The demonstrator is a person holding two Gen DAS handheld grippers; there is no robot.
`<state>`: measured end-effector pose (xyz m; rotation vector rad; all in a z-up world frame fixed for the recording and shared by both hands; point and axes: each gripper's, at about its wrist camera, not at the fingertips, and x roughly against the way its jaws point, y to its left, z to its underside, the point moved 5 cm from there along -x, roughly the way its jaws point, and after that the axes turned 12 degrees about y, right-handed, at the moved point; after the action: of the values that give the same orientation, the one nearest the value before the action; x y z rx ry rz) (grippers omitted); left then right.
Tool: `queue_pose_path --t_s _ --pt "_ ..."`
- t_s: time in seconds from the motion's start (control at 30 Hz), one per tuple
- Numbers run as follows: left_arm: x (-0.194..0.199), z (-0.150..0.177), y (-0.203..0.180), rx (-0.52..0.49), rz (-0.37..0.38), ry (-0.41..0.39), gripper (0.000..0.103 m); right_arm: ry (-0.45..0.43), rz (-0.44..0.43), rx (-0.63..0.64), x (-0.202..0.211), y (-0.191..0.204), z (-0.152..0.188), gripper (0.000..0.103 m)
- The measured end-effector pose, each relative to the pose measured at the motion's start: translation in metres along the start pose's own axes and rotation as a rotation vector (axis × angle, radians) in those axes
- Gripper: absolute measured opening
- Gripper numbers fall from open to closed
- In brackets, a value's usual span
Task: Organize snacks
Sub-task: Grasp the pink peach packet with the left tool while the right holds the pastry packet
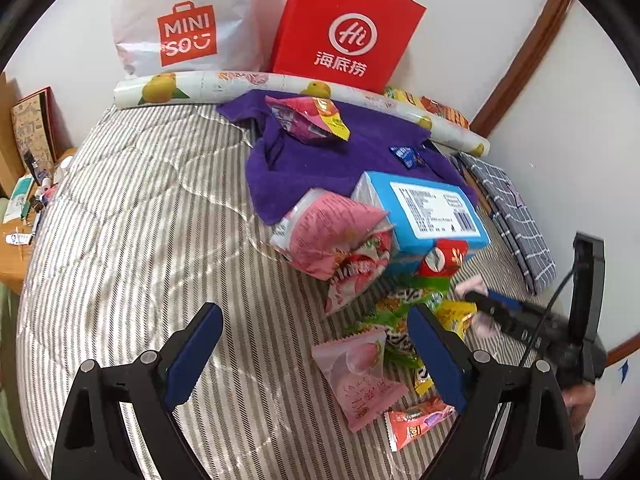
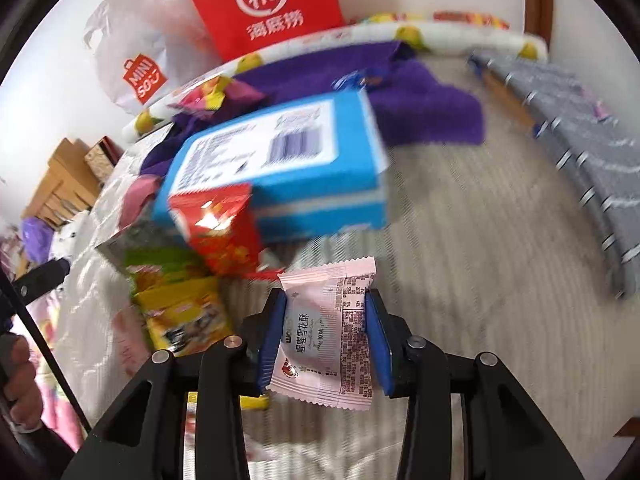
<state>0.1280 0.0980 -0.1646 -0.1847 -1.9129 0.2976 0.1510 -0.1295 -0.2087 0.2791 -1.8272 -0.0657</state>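
Between the blue pads of my right gripper sits a pale pink snack packet; both pads touch its sides, so the packet is gripped, just above the striped bedcover. My left gripper stands wide with nothing between its fingers, and it hangs over the same cover. Just beside its right finger lies a pink peach packet among other small snacks. Behind them a blue box rests partly on a purple towel. Near the wall stands a red paper bag.
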Motion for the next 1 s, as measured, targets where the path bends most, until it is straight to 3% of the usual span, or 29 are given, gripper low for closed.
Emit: queue_pose_path --t_s 0.17,0.5,0.63,0.8,0.83,1.0 --pt "-0.011 0.012 -0.010 -0.017 0.023 0.035 0.093 -0.009 0.028 0.015 0.000 -0.017 -0.007 0.040" --pt "-0.039 0.034 -0.022 -0.022 -0.004 0.107 0.093 -0.011 0.000 0.034 0.000 -0.024 0.003 0.046" --pt "-0.045 0.038 -0.023 -0.026 -0.047 0.120 0.093 0.000 0.019 0.076 -0.006 -0.017 0.009 0.050" --pt "-0.054 0.038 -0.023 -0.012 -0.058 0.132 0.080 -0.032 0.072 0.126 -0.009 -0.010 0.014 0.050" --pt "-0.056 0.038 -0.024 -0.011 -0.068 0.131 0.077 -0.040 0.078 0.136 -0.009 -0.011 0.014 0.045" --pt "-0.054 0.036 -0.029 -0.047 -0.128 0.115 0.051 -0.069 0.079 0.148 -0.002 -0.016 0.018 0.040"
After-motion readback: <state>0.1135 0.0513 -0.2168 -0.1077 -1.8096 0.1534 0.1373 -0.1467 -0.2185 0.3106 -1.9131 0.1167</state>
